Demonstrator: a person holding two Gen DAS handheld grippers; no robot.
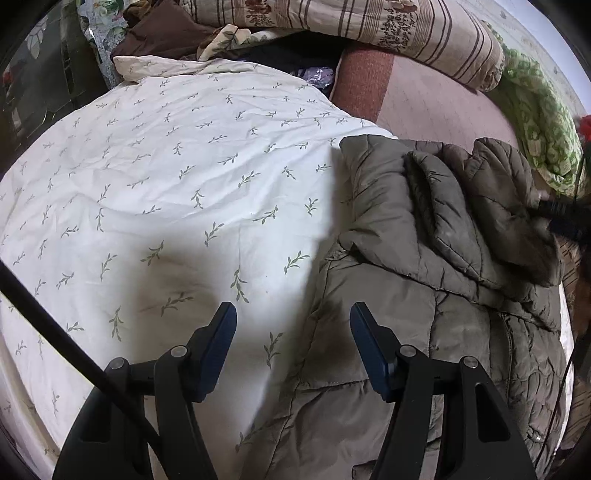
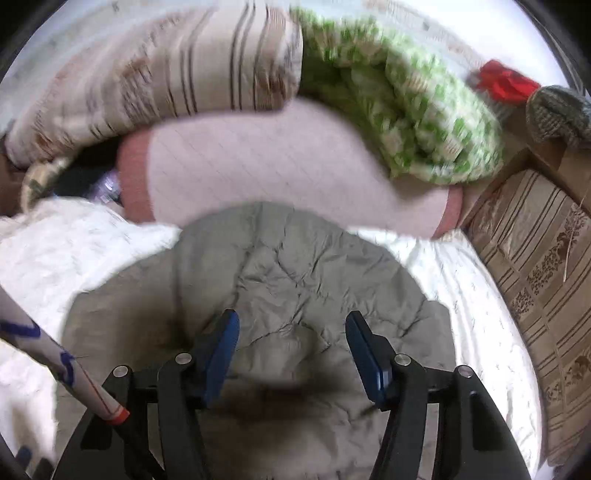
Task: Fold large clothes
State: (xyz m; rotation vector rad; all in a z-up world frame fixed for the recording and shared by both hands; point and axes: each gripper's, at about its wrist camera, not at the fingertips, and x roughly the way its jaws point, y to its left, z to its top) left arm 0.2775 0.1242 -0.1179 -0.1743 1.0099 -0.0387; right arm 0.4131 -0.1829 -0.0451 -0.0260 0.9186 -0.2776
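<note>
Above the jacket (image 2: 295, 266), both tongs (image 1: 293, 321) (image 2: 291, 328) gape, holding nothing.

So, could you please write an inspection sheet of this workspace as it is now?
Surface: white leaf-print sheet, wrinkled.
Job's things: grey-green padded jacket, partly folded on the sheet.
Clutter: striped floral quilt, green patterned blanket, pink pillow, red item.
Grippers: left gripper and right gripper, jaws open, nothing between them.
Cables: black cable at lower left.
Surroundings: nothing seen clearly.
</note>
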